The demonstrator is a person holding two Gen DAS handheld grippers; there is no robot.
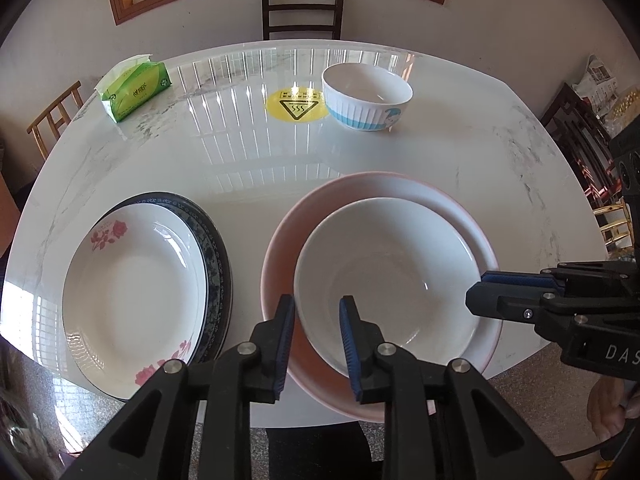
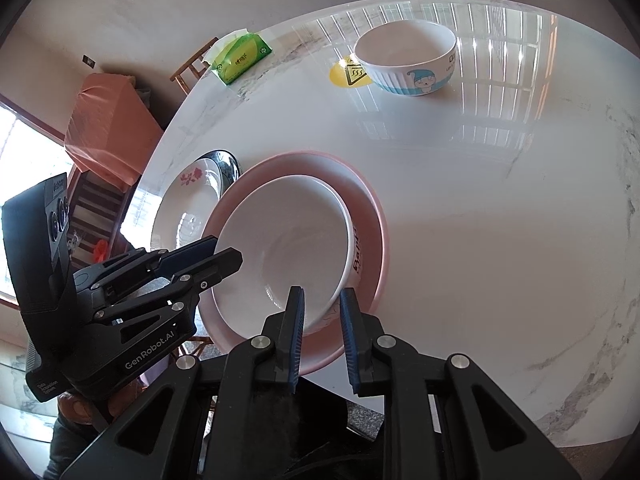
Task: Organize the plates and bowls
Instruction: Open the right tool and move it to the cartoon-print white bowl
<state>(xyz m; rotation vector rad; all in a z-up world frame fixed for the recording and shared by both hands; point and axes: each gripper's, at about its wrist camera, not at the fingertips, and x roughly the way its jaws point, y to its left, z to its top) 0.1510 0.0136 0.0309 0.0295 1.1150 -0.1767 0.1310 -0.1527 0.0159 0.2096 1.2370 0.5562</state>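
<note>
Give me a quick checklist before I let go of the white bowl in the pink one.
1. White bowl inside pink bowl: ok.
2. Left gripper straddling the white bowl's rim: ok.
3. Right gripper straddling the rim on the other side: ok.
4. White bowl fully seated: cannot tell.
5. Pink bowl overhangs the table edge: not ok.
6. Plates beside pink bowl, clear of it: ok.
</note>
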